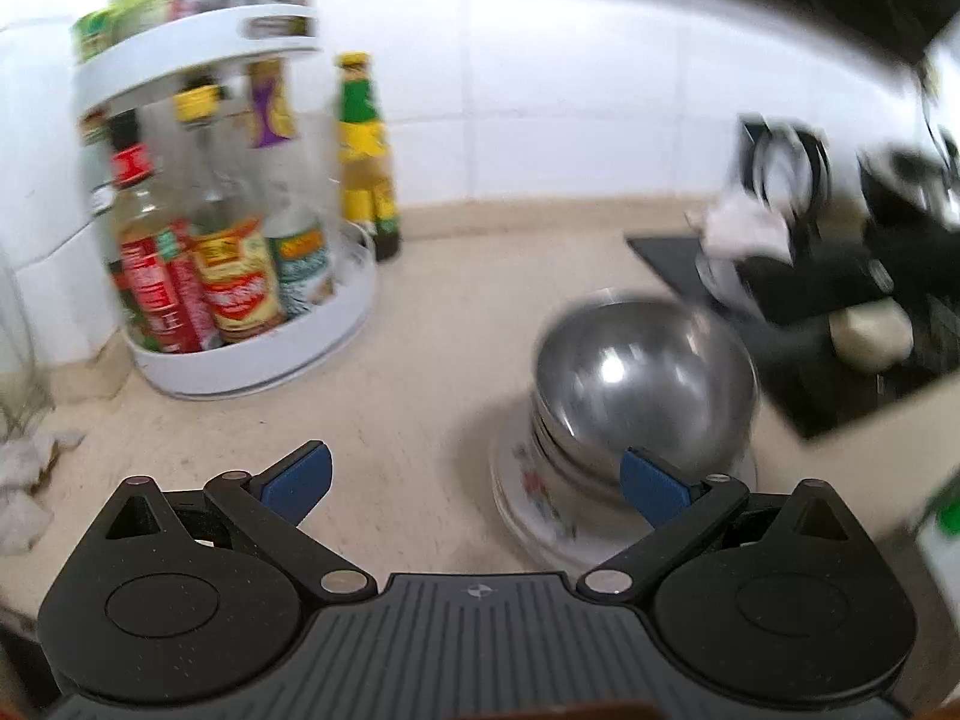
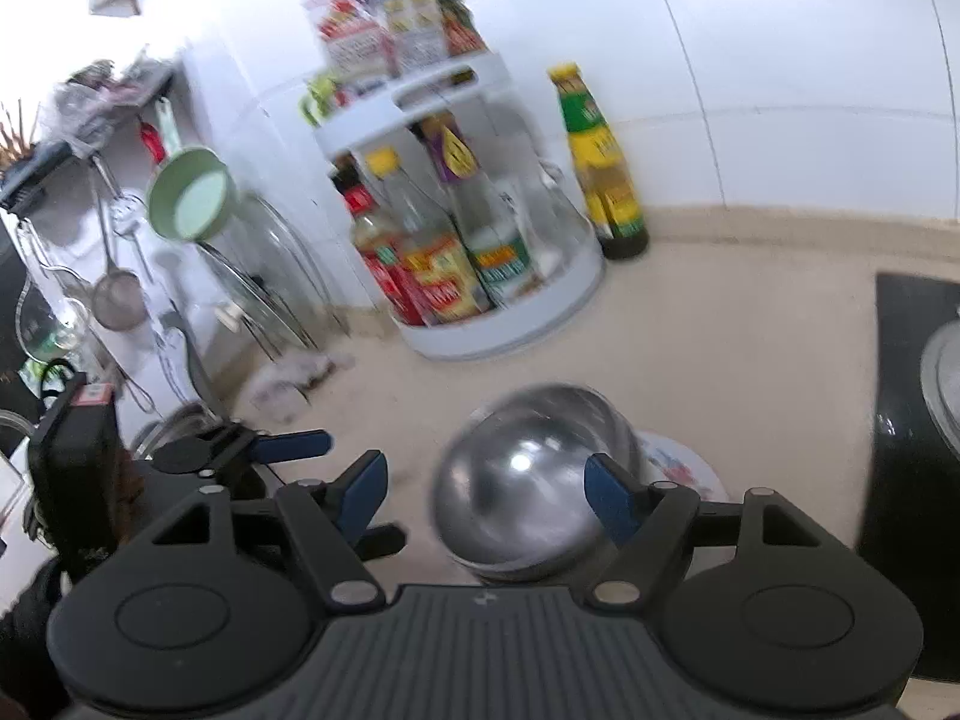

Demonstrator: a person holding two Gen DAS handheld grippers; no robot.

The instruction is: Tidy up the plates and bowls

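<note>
Jaws of both grippers wide, empty, above steel bowls (image 1: 642, 384) nested on floral plate (image 1: 528, 498).

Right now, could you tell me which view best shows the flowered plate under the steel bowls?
The left wrist view: the flowered plate shows a wide rim arc. The right wrist view shows only an edge behind the steel bowls.

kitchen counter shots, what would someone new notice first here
The eye lands on the shiny steel bowl, tilted on top of nested bowls that sit on a flowered plate near the middle of the beige counter. Next comes the white two-tier condiment rack packed with bright bottles against the tiled wall, a yellow-labelled bottle beside it. Both blue-tipped tongs, left and right, stand open and empty.
</note>
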